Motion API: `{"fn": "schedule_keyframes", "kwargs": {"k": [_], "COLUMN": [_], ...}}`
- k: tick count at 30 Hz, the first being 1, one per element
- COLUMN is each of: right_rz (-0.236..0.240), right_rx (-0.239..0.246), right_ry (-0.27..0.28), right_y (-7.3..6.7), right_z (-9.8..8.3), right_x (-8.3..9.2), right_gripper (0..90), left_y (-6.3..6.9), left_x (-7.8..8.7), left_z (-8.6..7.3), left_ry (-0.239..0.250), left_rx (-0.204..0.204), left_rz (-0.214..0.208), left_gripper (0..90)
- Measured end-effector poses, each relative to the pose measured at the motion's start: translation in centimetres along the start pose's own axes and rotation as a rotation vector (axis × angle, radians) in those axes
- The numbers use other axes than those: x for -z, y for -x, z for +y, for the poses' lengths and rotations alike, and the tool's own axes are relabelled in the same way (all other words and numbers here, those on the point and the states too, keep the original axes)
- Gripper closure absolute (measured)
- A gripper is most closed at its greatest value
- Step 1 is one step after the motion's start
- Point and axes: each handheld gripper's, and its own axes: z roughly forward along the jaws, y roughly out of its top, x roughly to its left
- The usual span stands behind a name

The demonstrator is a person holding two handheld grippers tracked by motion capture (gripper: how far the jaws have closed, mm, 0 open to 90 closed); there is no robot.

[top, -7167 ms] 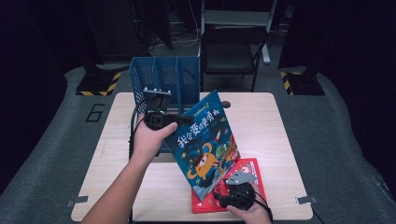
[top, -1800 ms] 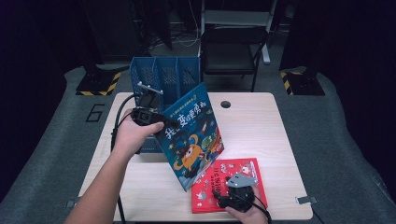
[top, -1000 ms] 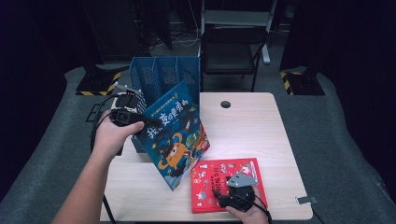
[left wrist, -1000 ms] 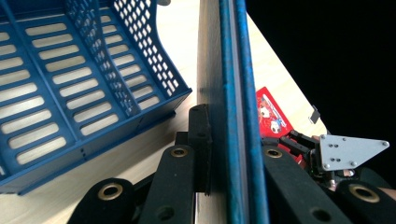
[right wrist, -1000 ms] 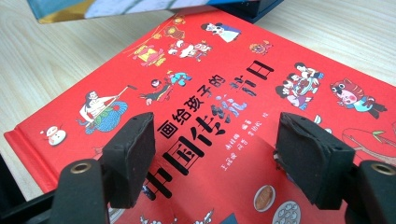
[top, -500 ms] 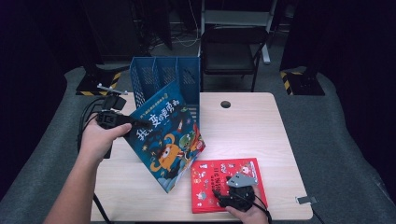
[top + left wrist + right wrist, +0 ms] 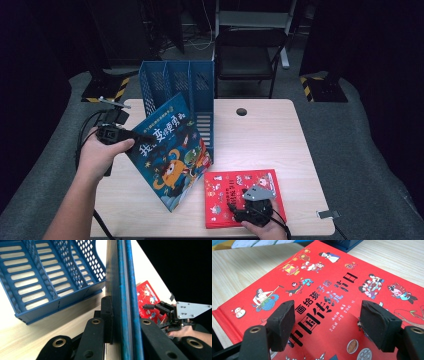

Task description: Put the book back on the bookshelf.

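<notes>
Pale wooden table in dark room, blue slotted plastic file rack at far left. Left gripper clamps left edge of blue illustrated picture book, book tilted upright just in front of rack. Right gripper, jaws wide apart, holds nothing, rests over red illustrated hardcover book lying flat at near right.

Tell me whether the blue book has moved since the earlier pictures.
Yes. The blue book, clamped in the left gripper, has shifted left across the table, now in front of the blue file rack.
</notes>
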Motion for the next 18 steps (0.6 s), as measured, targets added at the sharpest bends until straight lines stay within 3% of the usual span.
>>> {"fn": "schedule_keyframes", "kwargs": {"k": [8,18], "right_rz": [0.001,0.001], "right_rx": [0.003,0.004], "right_ry": [0.002,0.003], "right_y": [0.02,0.02], "right_z": [-0.01,-0.03], "right_x": [-0.04,-0.04], "right_gripper": [28.0,28.0], "left_y": [-0.01,0.84], "left_x": [-0.7,-0.42], "left_z": [-0.18,-0.36], "left_ry": [-0.017,-0.032], "left_rx": [-0.015,-0.07], "left_rz": [0.02,0.043], "left_gripper": [82.5,82.5]}}
